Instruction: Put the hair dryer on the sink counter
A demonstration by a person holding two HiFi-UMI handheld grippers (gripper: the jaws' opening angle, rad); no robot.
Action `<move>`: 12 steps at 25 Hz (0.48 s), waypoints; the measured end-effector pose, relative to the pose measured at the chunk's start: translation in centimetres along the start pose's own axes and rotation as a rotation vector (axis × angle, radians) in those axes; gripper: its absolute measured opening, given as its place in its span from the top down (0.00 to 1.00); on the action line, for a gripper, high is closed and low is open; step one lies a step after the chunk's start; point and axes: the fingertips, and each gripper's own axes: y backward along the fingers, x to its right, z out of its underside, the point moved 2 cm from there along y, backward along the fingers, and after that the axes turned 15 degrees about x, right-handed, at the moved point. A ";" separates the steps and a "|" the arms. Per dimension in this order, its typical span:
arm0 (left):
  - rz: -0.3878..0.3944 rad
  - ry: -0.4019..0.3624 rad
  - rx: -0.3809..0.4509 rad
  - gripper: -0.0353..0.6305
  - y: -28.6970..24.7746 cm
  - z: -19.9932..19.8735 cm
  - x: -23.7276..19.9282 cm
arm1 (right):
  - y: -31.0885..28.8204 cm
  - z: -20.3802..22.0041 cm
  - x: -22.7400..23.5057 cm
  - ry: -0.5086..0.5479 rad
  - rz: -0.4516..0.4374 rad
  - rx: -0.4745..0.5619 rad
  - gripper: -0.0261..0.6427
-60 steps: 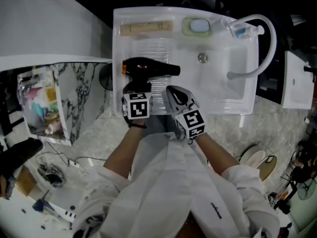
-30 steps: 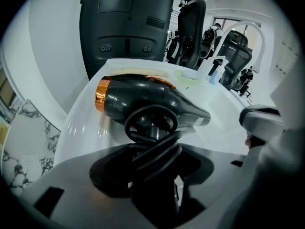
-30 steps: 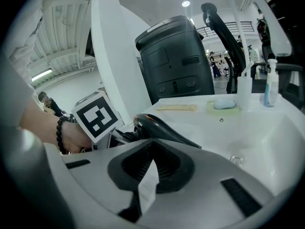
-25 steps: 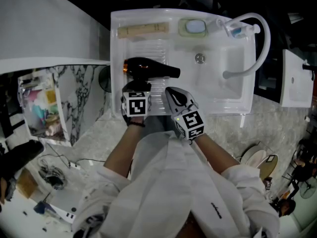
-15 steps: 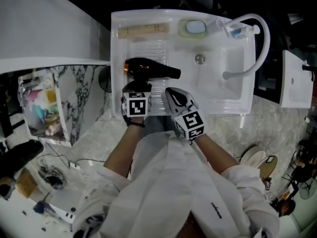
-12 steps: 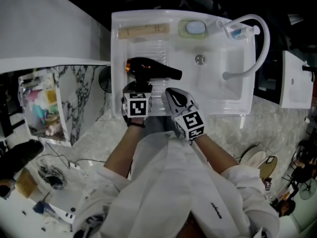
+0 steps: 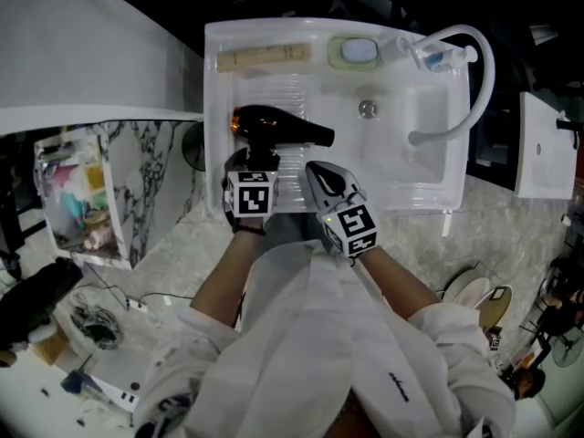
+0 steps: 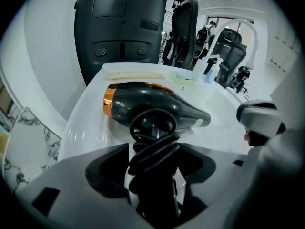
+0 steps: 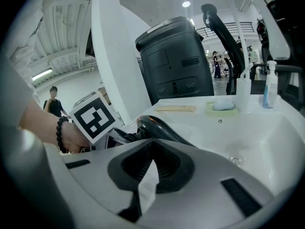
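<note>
My left gripper [image 8: 153,175] clamps the hair dryer [image 8: 152,106] by its cord-wrapped handle over the sink [image 7: 420,167]; the head view hides that grip. My right gripper's [image 9: 143,178] jaws meet, empty.

In the head view the handle of the hair dryer [image 7: 278,126] is hidden under the marker cube of the left gripper [image 7: 253,161], so the grip itself cannot be seen there. In the left gripper view the wound cord [image 8: 152,156] covers most of that handle, which runs out past the lower edge. In the right gripper view the body of the right gripper [image 9: 148,163] hides all but the hair dryer's upper curve. At the head view's left, the bin [image 7: 73,194] holds coloured things too jumbled to tell apart, and a dark object [image 7: 32,290] is cut by the left edge.
</note>
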 end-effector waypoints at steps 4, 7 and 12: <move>0.003 -0.022 0.023 0.48 0.5 -0.8 0.1 | 0.2 -0.4 -0.1 0.007 -0.001 0.004 0.94; 0.007 -0.025 0.035 0.48 1.0 -1.2 0.1 | 0.5 -0.7 0.0 0.012 0.003 0.012 0.94; 0.012 -0.042 0.087 0.48 3.2 -2.9 0.5 | 1.3 -1.5 0.3 0.018 0.019 0.026 0.94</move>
